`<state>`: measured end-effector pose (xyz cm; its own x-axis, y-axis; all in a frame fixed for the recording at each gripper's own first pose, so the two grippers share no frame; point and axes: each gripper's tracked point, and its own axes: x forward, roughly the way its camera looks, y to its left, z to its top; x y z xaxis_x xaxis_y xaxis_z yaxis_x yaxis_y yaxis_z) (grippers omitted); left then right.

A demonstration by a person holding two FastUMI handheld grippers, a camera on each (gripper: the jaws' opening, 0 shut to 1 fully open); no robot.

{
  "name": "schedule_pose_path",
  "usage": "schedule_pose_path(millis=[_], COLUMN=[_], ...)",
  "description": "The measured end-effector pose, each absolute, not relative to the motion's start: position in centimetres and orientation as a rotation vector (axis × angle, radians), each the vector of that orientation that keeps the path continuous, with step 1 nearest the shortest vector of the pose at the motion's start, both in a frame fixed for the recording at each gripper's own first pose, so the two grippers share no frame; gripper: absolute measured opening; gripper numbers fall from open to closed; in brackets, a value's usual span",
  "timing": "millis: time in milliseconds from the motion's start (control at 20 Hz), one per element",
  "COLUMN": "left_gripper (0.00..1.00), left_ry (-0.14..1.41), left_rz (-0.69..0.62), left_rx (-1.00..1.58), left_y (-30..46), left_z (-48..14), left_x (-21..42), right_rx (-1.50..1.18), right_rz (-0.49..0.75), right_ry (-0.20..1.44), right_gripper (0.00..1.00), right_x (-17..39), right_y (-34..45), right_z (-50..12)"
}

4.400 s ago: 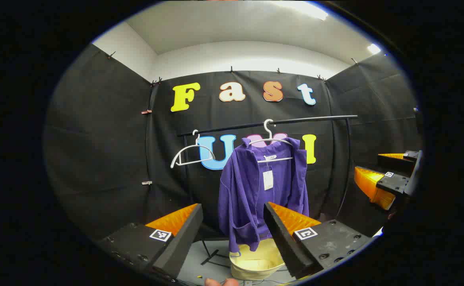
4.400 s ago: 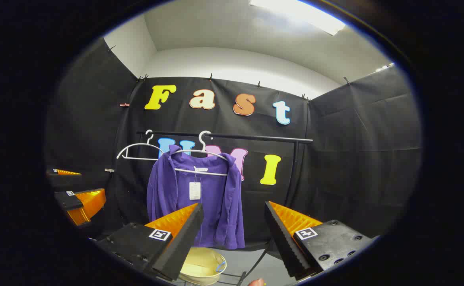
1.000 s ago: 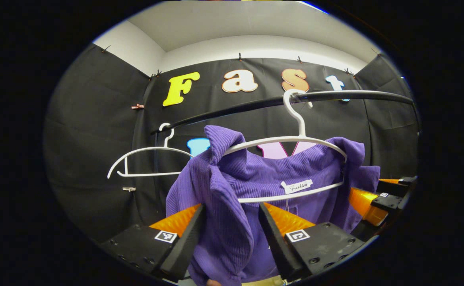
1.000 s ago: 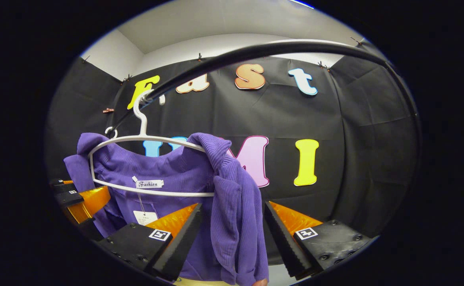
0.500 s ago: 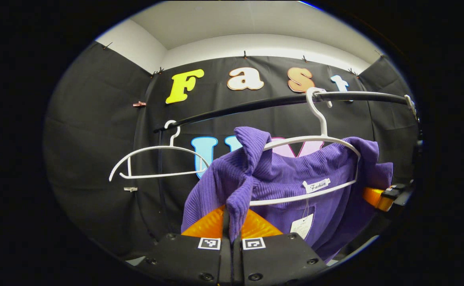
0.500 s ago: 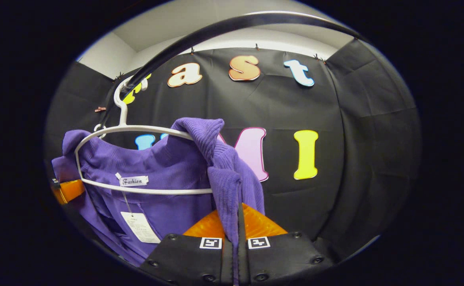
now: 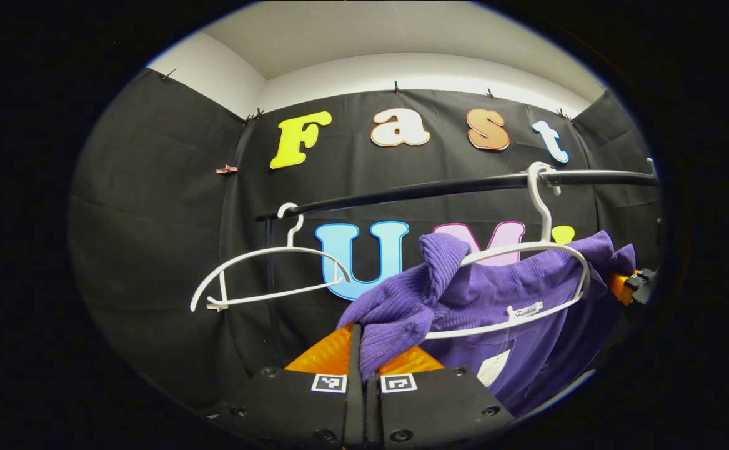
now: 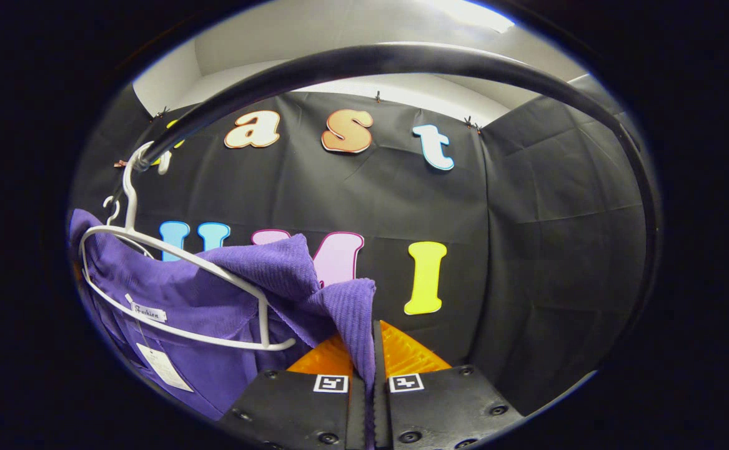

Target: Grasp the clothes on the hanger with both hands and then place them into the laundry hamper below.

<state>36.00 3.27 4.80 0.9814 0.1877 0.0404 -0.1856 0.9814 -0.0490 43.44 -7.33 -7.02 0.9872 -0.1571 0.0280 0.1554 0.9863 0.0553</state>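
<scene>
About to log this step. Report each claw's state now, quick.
Left claw: closed on the purple cardigan, at one shoulder.
Right claw: closed on the purple cardigan, at the other shoulder.

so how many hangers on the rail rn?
2. An empty hanger hangs at the rail's left end in the left gripper view; the other hanger still carries the purple top, pinched at both shoulders.

Black gripper bodies (image 7: 364, 400) (square markers, screws) (image 8: 367, 403).
</scene>
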Motion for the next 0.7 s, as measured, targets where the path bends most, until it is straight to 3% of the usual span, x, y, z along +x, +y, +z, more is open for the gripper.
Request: schedule_pose_path(millis=[300,450,500,700], left_gripper=[0.05,0.06,0.06,0.06], left_ry=[0.018,0.062,0.073,0.166], left_rz=[0.233,0.225,0.214,0.177], left_rx=[-0.055,-0.076,-0.084,-0.116], left_y=[7.3,7.3,7.1,5.5], left_z=[3.4,0.3,-0.6,-6.2], left_x=[37.9,38.4,38.6,39.0], right_rx=[0.092,0.079,0.072,0.122], right_rz=[-0.199,-0.182,-0.175,-0.126], right_ry=[0.032,0.068,0.072,0.194], right_gripper=[0.09,0.05,0.09,0.09], right_x=[45.7,45.3,45.1,44.2], right_y=[-7.9,-6.9,-6.6,-4.6], right_z=[-9.3,-11.6,-12.4,-17.8])
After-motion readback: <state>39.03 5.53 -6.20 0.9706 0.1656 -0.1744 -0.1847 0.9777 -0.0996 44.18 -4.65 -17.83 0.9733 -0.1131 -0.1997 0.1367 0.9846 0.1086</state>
